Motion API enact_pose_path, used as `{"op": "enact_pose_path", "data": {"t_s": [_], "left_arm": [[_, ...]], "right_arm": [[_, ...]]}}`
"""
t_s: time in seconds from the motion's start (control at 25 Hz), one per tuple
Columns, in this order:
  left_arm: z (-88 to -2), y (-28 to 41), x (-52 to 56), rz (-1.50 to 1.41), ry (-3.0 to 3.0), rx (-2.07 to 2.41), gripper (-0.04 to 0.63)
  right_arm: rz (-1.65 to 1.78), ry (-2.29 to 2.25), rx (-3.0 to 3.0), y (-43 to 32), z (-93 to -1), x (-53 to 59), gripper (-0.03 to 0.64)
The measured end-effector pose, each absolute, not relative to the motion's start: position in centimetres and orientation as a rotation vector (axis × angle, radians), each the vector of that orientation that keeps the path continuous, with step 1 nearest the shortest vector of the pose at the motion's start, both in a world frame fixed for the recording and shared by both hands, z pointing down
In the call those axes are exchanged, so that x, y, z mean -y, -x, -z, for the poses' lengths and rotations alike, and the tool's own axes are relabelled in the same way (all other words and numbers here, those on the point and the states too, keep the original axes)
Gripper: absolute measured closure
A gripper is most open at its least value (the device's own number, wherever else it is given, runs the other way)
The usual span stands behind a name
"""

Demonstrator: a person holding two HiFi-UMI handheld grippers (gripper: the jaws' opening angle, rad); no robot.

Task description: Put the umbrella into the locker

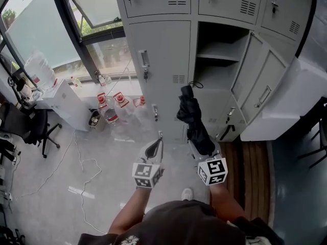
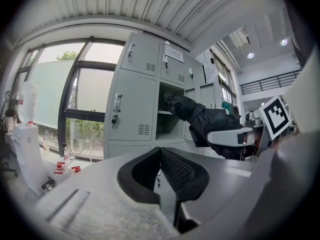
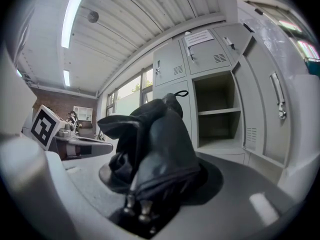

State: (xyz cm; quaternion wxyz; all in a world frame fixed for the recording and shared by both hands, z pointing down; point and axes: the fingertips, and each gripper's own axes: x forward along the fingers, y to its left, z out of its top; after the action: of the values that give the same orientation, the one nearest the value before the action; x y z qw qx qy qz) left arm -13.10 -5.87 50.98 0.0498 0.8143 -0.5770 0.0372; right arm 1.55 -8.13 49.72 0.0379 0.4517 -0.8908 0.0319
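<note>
The folded black umbrella [image 1: 191,117], its fabric loose and crumpled, is clamped at its near end in the right gripper [image 1: 203,148]. Its long axis points away from the person toward the open locker [image 1: 217,52], still outside it. The left gripper [image 1: 155,146] is closed on nothing.

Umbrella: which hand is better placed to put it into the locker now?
Right. The right tool grips the umbrella, which points toward the open locker ahead; the left tool holds nothing.

Umbrella [image 1: 193,121] before open locker [image 1: 217,52], bottles [image 1: 115,106] to its left, chair [image 1: 30,126] far left
</note>
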Motion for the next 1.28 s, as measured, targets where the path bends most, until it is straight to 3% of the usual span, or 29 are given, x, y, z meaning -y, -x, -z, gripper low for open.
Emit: {"op": "enact_pose_path", "data": {"t_s": [0.52,1.28], "left_arm": [[-51.8,7.2,12.2,-0.158,-2.489,1.739,0.591],[-51.7,6.7,21.4,-0.173,-2.546,1.65,0.591]], "right_arm": [[-0.144,-1.363,2.724,-7.1,-51.2,14.2,0.39],[-0.185,-1.483,2.631,-9.4,-53.4,22.4,0.388]]}}
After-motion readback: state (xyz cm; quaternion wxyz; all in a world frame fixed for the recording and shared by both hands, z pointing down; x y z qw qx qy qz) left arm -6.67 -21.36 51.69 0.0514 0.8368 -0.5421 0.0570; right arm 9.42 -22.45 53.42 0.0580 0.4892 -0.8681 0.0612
